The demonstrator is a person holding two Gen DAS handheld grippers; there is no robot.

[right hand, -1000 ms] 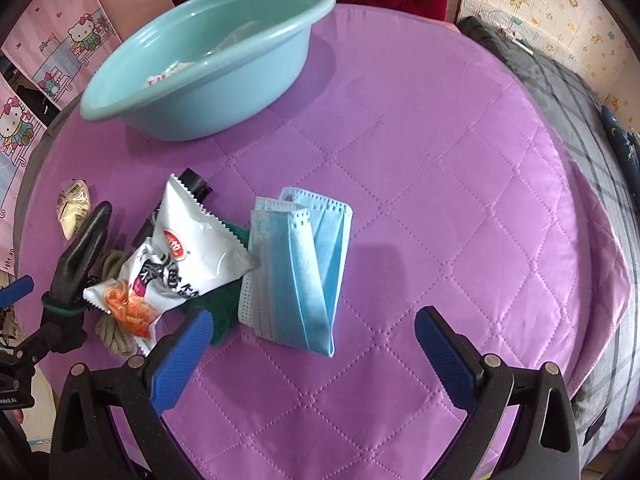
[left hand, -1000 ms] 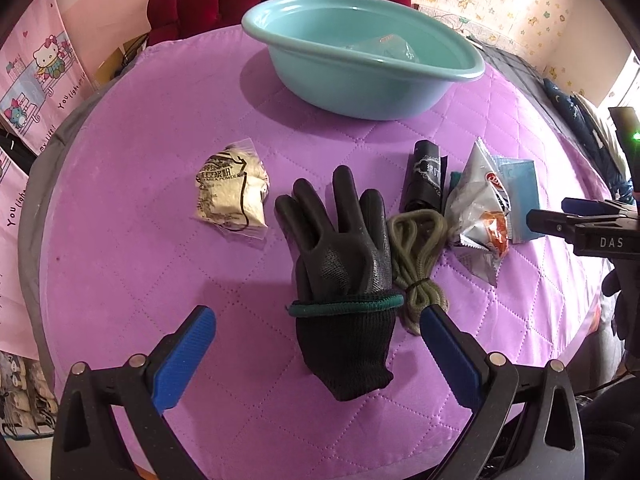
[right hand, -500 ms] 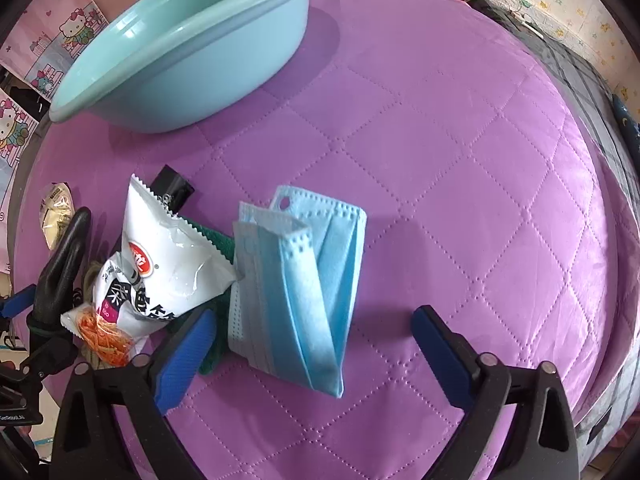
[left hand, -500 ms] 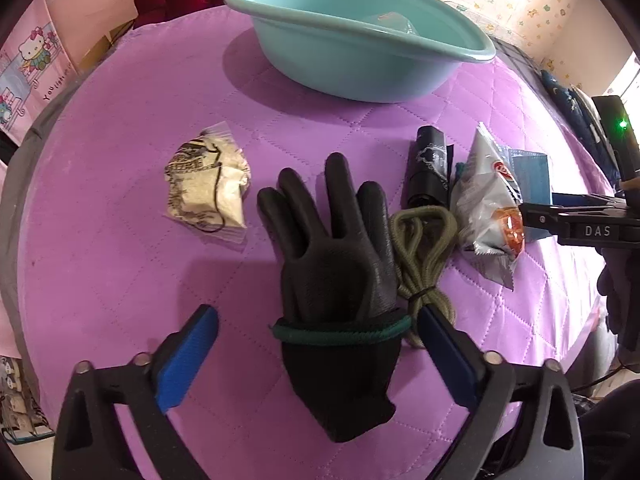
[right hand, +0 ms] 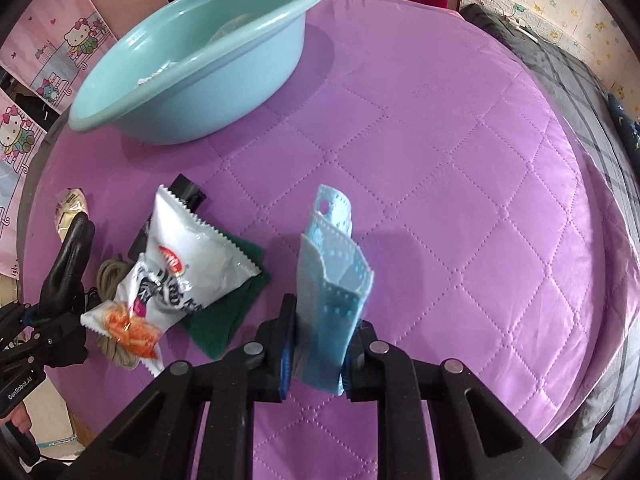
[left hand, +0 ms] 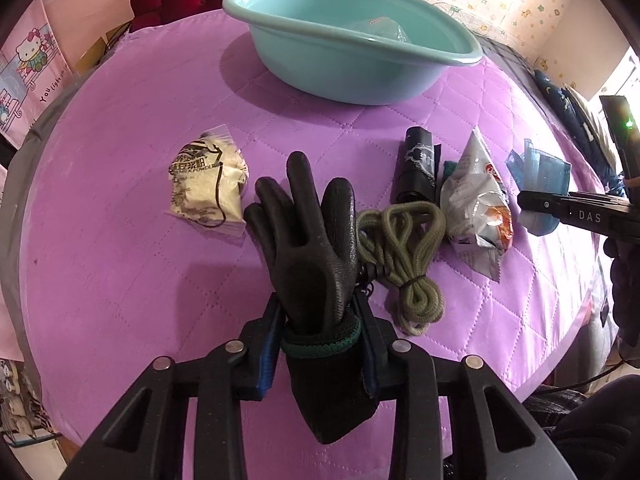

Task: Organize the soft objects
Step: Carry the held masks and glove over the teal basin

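Closing around the cuff of a black rubber-coated work glove [left hand: 308, 264], the left claw [left hand: 320, 344] pinches it between blue pads, its fingers pointing toward the wide teal plastic basin [left hand: 352, 60] at the far edge of the purple quilted bench [right hand: 460, 184]. The right claw [right hand: 316, 356] is also closing, squeezing a folded light-blue paper face mask [right hand: 334, 280]. Crowded between the two lie a coiled olive-green rope [left hand: 404, 248], a white crinkled snack packet [right hand: 188, 264] on a dark green cloth [right hand: 228, 312], and a black roll [left hand: 418, 168]; a clear pouch of pale powder [left hand: 206, 186] sits left of the glove. Right of the mask, the quilt runs bare to its rounded edge.
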